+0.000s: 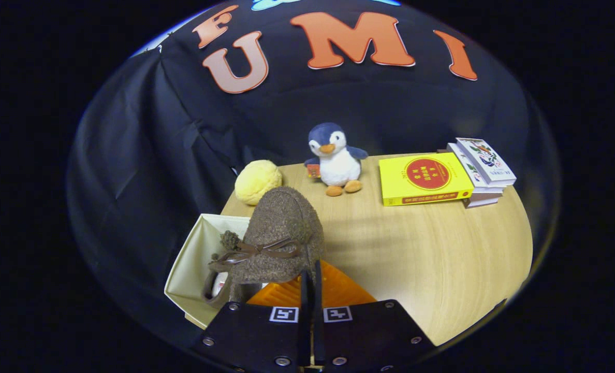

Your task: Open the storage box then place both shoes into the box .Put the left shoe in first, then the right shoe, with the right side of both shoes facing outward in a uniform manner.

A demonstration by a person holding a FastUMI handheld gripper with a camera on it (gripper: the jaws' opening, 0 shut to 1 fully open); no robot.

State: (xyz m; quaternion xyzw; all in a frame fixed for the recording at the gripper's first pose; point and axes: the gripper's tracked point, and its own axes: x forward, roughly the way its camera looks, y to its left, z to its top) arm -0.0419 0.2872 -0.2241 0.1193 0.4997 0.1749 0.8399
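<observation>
Fingers nearly closed, pinching brown shoe by its edge, held above open storage box at tabletop corner.

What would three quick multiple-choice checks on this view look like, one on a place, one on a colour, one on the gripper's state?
1. Where is the brown fuzzy shoe?
A. Beside the books
B. Just ahead of the fingers, over the open box's near edge
C. Behind the penguin

2. What colour is the round plush ball?
A. Pale yellow
B. Green
C. Blue

3. How does the gripper stand?
A. Wide open
B. Shut on the shoe's heel edge
C. Shut on the yellow book

Answers:
1 B: the shoe hangs at the fingertips above the white storage box.
2 A: the ball left of the penguin toy is pale yellow.
3 B: the fingers meet with the shoe's rim pinched between them.
</observation>
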